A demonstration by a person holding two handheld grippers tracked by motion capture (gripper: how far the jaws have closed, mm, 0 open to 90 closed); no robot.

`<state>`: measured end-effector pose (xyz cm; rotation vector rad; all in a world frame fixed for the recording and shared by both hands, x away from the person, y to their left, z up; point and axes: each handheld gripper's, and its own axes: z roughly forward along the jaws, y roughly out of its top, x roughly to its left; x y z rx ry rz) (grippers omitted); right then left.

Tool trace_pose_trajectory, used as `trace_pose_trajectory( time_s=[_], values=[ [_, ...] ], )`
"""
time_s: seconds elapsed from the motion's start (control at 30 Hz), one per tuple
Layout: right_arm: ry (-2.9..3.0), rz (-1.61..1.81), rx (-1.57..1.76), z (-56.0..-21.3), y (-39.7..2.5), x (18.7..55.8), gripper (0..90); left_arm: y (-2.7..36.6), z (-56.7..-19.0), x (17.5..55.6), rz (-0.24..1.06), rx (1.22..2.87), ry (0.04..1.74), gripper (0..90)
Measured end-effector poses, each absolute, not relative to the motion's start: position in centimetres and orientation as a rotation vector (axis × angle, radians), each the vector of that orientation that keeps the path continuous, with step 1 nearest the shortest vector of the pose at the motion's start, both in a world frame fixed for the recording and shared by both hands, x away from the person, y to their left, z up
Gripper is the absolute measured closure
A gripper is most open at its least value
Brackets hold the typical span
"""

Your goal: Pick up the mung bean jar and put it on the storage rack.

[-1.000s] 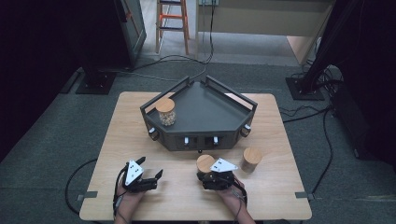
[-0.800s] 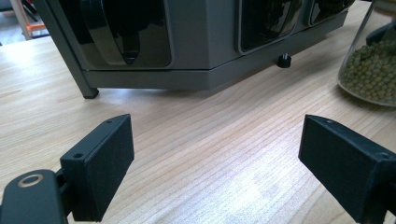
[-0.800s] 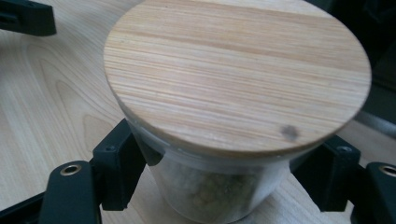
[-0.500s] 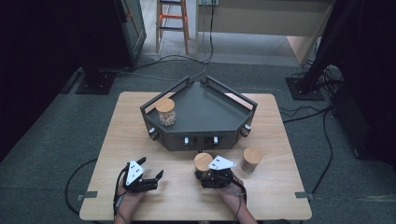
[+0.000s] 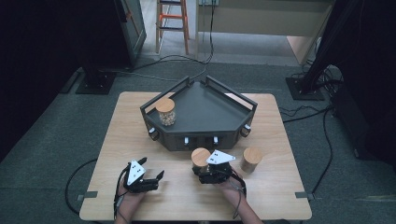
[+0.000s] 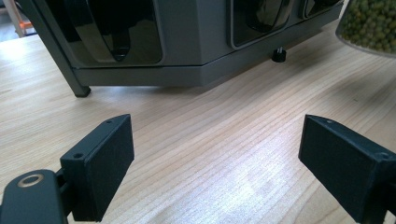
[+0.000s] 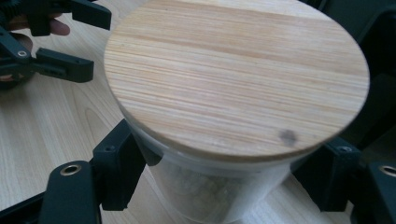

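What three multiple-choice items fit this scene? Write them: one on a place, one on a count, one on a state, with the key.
1. Where is the jar with pale contents?
A. on the dark tray
B. on the floor
C. in the left gripper

2. How many wooden-lidded jars are there?
A. one
B. three
C. five

3. The right gripper is
A. open and empty
B. shut on the held jar
C. lying on the tray

Key: 1 A, it stands in the tray's left corner; 2 B, one on the tray, two on the table; 3 B, its fingers press the glass.
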<state>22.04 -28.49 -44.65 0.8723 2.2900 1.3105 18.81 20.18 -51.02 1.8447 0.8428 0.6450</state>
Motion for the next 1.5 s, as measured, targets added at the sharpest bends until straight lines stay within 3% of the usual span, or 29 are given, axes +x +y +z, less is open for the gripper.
trace_pose_trajectory(
  time_s=[1.5],
  values=[
    [2.268,1.355,0.842,-41.0,-29.1,23.9,25.0,20.5,-50.7,19.3,0.603,1.854,0.877,10.3]
  ],
)
